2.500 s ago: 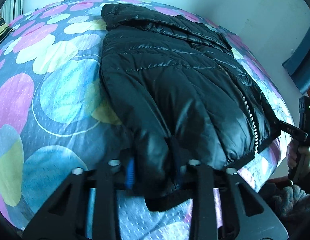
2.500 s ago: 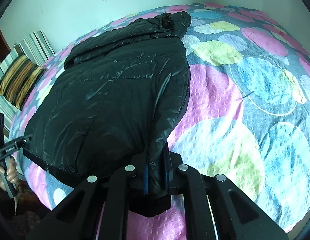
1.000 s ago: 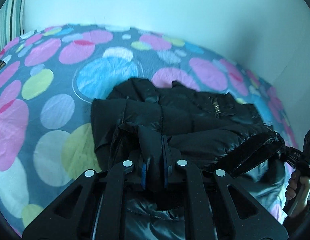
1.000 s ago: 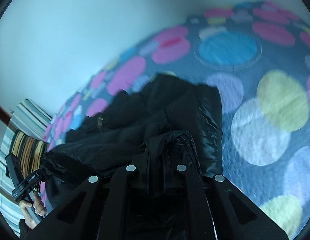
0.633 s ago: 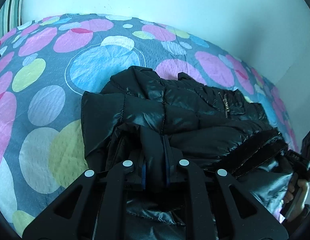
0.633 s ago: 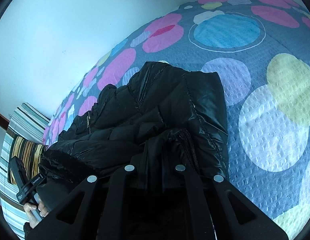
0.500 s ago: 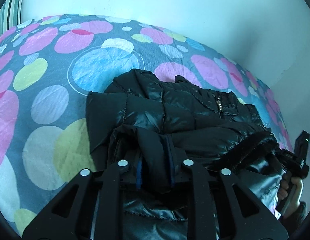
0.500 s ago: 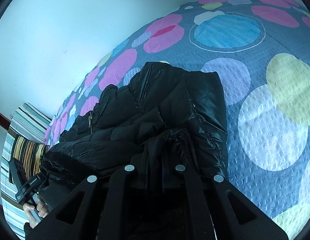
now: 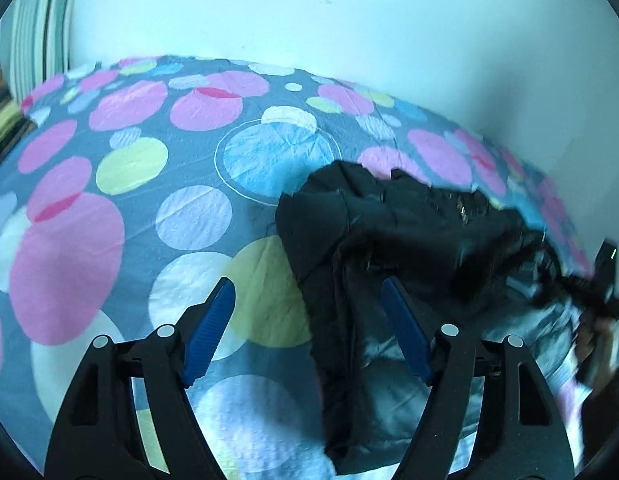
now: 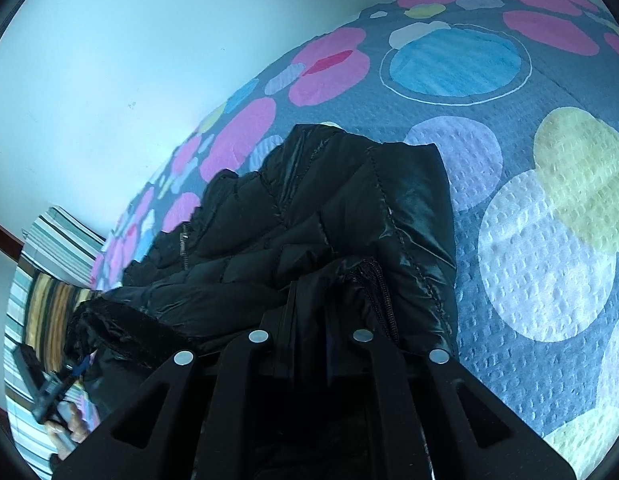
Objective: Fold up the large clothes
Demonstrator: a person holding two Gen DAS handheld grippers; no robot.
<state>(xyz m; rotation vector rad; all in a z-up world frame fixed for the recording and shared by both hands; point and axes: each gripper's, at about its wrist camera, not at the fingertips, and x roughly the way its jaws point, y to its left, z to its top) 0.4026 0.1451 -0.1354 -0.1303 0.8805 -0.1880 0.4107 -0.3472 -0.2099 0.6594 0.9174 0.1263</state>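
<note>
A black puffer jacket [image 9: 409, 232] lies folded over on itself on the spotted bedspread [image 9: 109, 240]. My left gripper [image 9: 307, 312] is opening, its blue pads [image 9: 213, 320] wide apart. The jacket's left edge lies between them near the right pad, and neither pad presses on it. In the right wrist view the jacket [image 10: 309, 208] fills the middle. My right gripper [image 10: 309, 300] is shut on its folded hem by the zipper, with the fingertips buried in fabric. Each view shows the other gripper at its edge, the right gripper [image 9: 601, 280] and the left gripper [image 10: 57, 380], each held by a hand.
The bedspread [image 10: 549, 260] stretches away to the right of the jacket, and to its left in the left wrist view. A pale wall [image 9: 349, 12] bounds the bed's far side. Striped cushions [image 10: 49, 300] lie at one end of the bed.
My left gripper has opened and let go of the jacket's fold, then shifted left, so the jacket now sits to its right. The right gripper stays shut on the hem.
</note>
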